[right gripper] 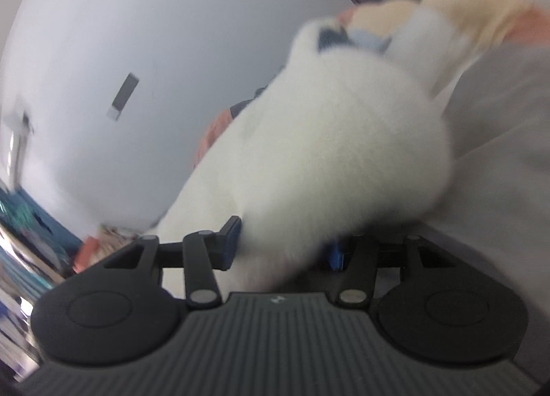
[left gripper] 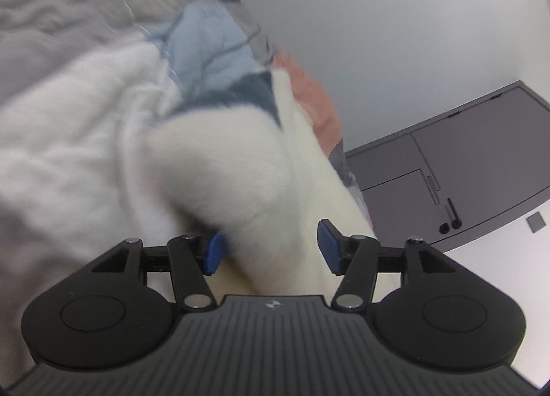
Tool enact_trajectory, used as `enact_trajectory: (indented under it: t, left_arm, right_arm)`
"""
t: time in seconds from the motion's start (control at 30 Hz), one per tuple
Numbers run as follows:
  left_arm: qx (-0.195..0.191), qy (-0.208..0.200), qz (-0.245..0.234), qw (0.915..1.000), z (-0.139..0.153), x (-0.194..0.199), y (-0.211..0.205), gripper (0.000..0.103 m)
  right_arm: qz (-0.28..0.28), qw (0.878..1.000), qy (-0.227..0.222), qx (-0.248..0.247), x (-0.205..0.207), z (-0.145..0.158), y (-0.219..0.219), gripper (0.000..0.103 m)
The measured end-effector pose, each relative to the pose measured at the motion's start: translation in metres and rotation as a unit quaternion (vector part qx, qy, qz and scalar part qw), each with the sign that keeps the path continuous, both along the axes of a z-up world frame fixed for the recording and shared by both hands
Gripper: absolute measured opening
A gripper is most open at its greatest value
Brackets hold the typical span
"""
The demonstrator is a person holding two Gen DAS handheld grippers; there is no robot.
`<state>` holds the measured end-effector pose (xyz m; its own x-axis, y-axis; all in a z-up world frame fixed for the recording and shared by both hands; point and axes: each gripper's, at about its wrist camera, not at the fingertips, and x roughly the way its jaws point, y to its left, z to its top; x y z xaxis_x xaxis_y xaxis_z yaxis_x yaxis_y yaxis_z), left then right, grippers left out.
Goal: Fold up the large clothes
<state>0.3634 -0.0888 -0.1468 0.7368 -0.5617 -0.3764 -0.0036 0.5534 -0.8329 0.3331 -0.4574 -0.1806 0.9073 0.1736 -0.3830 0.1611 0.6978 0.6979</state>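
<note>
A fluffy white garment (left gripper: 227, 162) with a cream part lies bunched on the grey bedding (left gripper: 62, 1). In the left wrist view it bulges between the blue pads of my left gripper (left gripper: 271, 246), whose jaws stand wide apart around the cloth. In the right wrist view the same white garment (right gripper: 330, 155) fills the middle and sits between the blue pads of my right gripper (right gripper: 285, 245), also spread wide. Both views are blurred. Whether the pads pinch the cloth is hidden by the fluff.
Light blue (left gripper: 206, 49), dark teal (left gripper: 247, 93) and salmon-pink (left gripper: 316, 97) clothes lie behind the white one. A grey cabinet (left gripper: 464, 162) stands against the white wall (left gripper: 378, 18). Cluttered shelves (right gripper: 24, 251) show at the lower left of the right wrist view.
</note>
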Motion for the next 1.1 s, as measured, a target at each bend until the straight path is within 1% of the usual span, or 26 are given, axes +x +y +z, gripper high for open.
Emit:
enact_trajectory:
  t: [0.07, 0.17, 0.2, 0.23, 0.27, 0.3, 0.33, 0.4, 0.47, 0.53, 0.57, 0.6, 0.7, 0.77, 0.8, 0.87, 0.9, 0.93, 1.03, 1.07, 1.1]
  left_arm:
    - [0.045, -0.011, 0.013, 0.9988, 0.013, -0.023, 0.012, 0.061]
    - [0.079, -0.026, 0.001, 0.9966, 0.036, -0.046, 0.022, 0.061]
    - [0.096, -0.036, -0.004, 0.9947, 0.049, -0.054, 0.023, 0.061]
    - [0.119, -0.051, -0.009, 0.9916, 0.063, -0.063, 0.022, 0.061]
    - [0.139, -0.065, -0.014, 0.9881, 0.076, -0.072, 0.020, 0.061]
    - [0.158, -0.083, -0.019, 0.9838, 0.093, -0.081, 0.018, 0.061]
    - [0.168, -0.096, -0.024, 0.9809, 0.106, -0.083, 0.014, 0.061]
    - [0.190, -0.125, -0.032, 0.9733, 0.139, -0.104, 0.008, 0.061]
    - [0.211, -0.148, -0.038, 0.9655, 0.165, -0.122, 0.001, 0.061]
    - [0.233, -0.171, -0.047, 0.9562, 0.191, -0.147, -0.004, 0.062]
    - [0.251, -0.178, -0.052, 0.9501, 0.204, -0.159, -0.007, 0.062]
    - [0.266, -0.190, -0.059, 0.9432, 0.217, -0.174, -0.009, 0.062]
    - [0.284, -0.230, -0.075, 0.9278, 0.246, -0.216, -0.012, 0.062]
    - [0.303, -0.253, -0.079, 0.9154, 0.261, -0.243, -0.015, 0.062]
    - [0.318, -0.262, -0.082, 0.9076, 0.267, -0.256, -0.018, 0.062]
    - [0.342, -0.276, -0.085, 0.8943, 0.275, -0.280, -0.022, 0.062]
    - [0.348, -0.282, -0.083, 0.8903, 0.277, -0.292, -0.024, 0.062]
    - [0.349, -0.286, -0.080, 0.8892, 0.276, -0.302, -0.025, 0.062]
    - [0.363, -0.300, -0.078, 0.8786, 0.269, -0.334, -0.031, 0.062]
    - [0.366, -0.303, -0.076, 0.8768, 0.266, -0.343, -0.032, 0.062]
    - [0.363, -0.305, -0.077, 0.8772, 0.262, -0.350, -0.032, 0.062]
  right_arm:
    - [0.003, 1.000, 0.005, -0.028, -0.020, 0.010, 0.000, 0.053]
    - [0.002, 0.998, 0.002, -0.067, -0.052, 0.030, -0.004, 0.053]
    - [0.000, 0.997, -0.006, -0.083, -0.061, 0.042, -0.003, 0.053]
    - [-0.003, 0.995, -0.012, -0.095, -0.084, 0.045, -0.010, 0.053]
    - [-0.008, 0.994, -0.023, -0.105, -0.099, 0.056, -0.013, 0.053]
    - [-0.010, 0.993, -0.038, -0.111, -0.103, 0.071, -0.011, 0.053]
    - [-0.012, 0.992, -0.052, -0.118, -0.108, 0.087, -0.008, 0.053]
    - [-0.015, 0.987, -0.076, -0.144, -0.118, 0.120, 0.002, 0.053]
    - [-0.019, 0.978, -0.098, -0.182, -0.129, 0.154, 0.017, 0.053]
    - [-0.028, 0.969, -0.105, -0.221, -0.139, 0.183, 0.033, 0.053]
    - [-0.028, 0.964, -0.114, -0.240, -0.149, 0.199, 0.042, 0.053]
    - [-0.029, 0.960, -0.120, -0.250, -0.158, 0.208, 0.047, 0.053]
    - [-0.025, 0.955, -0.132, -0.265, -0.182, 0.239, 0.065, 0.053]
    - [-0.018, 0.953, -0.141, -0.269, -0.200, 0.252, 0.077, 0.053]
    - [-0.015, 0.952, -0.145, -0.270, -0.209, 0.257, 0.084, 0.053]
    - [-0.010, 0.949, -0.152, -0.276, -0.224, 0.261, 0.094, 0.053]
    - [-0.010, 0.948, -0.152, -0.281, -0.227, 0.260, 0.097, 0.053]
    - [-0.012, 0.946, -0.152, -0.286, -0.234, 0.260, 0.102, 0.053]
    - [-0.008, 0.944, -0.157, -0.291, -0.255, 0.256, 0.111, 0.053]
    - [-0.008, 0.943, -0.157, -0.292, -0.262, 0.254, 0.114, 0.053]
    - [-0.004, 0.943, -0.157, -0.292, -0.268, 0.252, 0.116, 0.053]
